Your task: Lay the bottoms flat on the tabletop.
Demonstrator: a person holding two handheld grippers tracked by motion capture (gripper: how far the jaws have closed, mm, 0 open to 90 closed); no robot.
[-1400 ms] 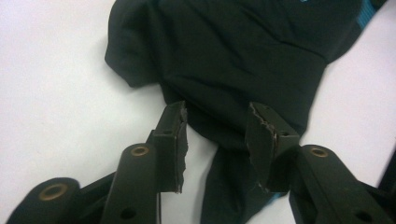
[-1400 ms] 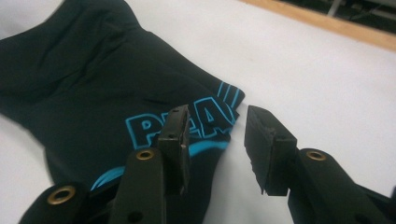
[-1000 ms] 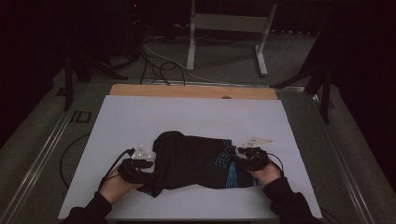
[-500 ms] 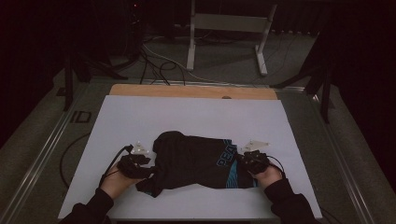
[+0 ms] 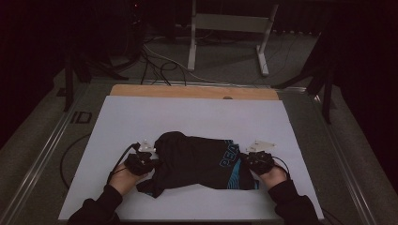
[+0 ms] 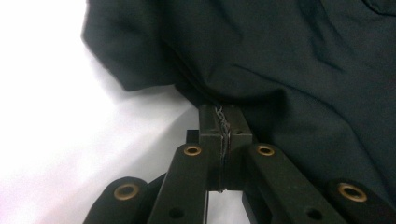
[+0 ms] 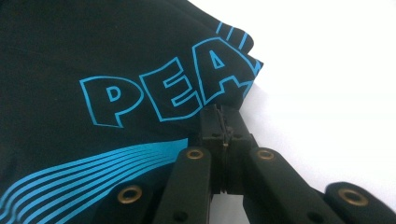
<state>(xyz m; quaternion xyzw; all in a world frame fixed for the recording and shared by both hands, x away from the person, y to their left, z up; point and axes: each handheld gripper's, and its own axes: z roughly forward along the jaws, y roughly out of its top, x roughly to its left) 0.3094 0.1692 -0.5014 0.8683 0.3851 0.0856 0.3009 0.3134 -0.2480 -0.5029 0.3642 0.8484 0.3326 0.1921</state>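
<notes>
Two edges of the black garment (image 5: 199, 161), lying crumpled on the white sheet (image 5: 187, 115), were pinched by the left gripper (image 6: 221, 122) and right gripper (image 7: 221, 122), jaws having just closed; thin bites could be lost if pulled unevenly

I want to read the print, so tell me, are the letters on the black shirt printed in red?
No, in the right gripper view the outlined letters on the black shirt are light blue, with blue stripes below them.

Crumpled black blue-printed garment (image 5: 202, 159) lies on the table.
</notes>
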